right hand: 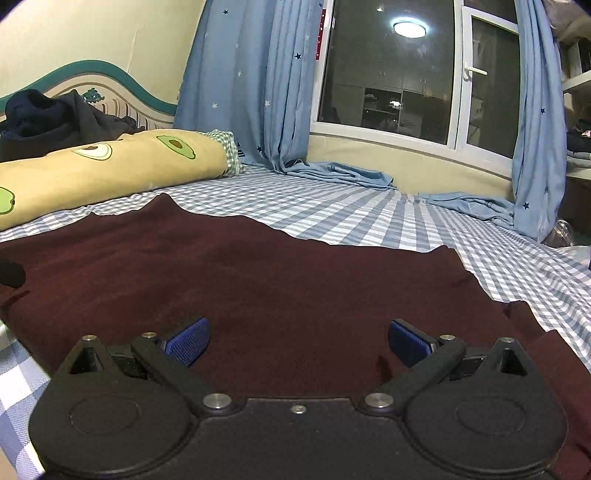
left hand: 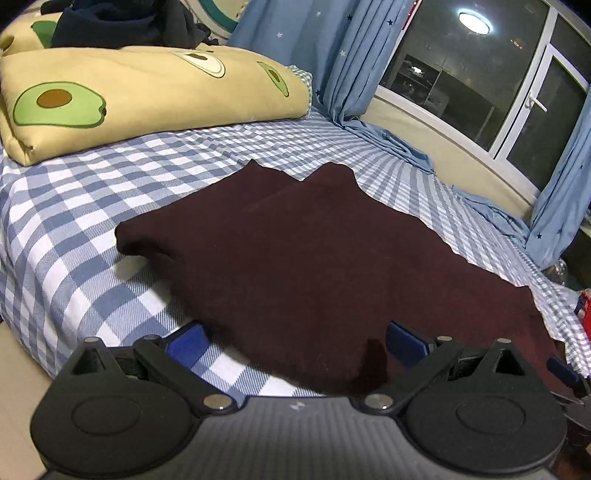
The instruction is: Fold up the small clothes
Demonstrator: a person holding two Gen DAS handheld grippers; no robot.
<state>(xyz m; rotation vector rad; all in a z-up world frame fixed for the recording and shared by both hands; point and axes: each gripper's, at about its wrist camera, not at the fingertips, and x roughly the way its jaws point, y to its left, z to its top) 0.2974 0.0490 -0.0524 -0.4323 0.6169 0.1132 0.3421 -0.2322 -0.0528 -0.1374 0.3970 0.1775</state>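
Plainly, garment: a dark maroon garment (left hand: 295, 251) lies spread flat on the bed (left hand: 74, 229), reaching from its near edge toward the middle.
Left gripper: the left gripper (left hand: 295, 336) has its jaws released and wide apart, nothing between them; its blue pads (left hand: 186, 341) sit low at the garment's near edge, one over bare sheet, the other over cloth.
Right gripper: the right gripper (right hand: 299, 339) is likewise spread wide and holds nothing; both blue pads (right hand: 188, 341) hang over the maroon cloth.
Left view only: the garment's left corner shows, thick and rolled under, with checked sheet on three sides; a red object (left hand: 585, 314) is cut off at the right border of the picture.
Right view only: the headboard (right hand: 110, 88) with its teal wave trim, and the garment's right edge with a small flap near the bed's near edge.
Around: a yellow avocado-print quilt (left hand: 147, 99) lies folded at the head of the bed, dark clothes (left hand: 122, 26) piled on it, well apart from the garment.
Far side: blue star-print curtains (right hand: 243, 85) hang by a window (right hand: 388, 74), their hems pooled on the bed's far edge.
In the way: each gripper's black body hides the garment's nearest hem.
Writing: no legible text; only a small pale mark on the left gripper's body.
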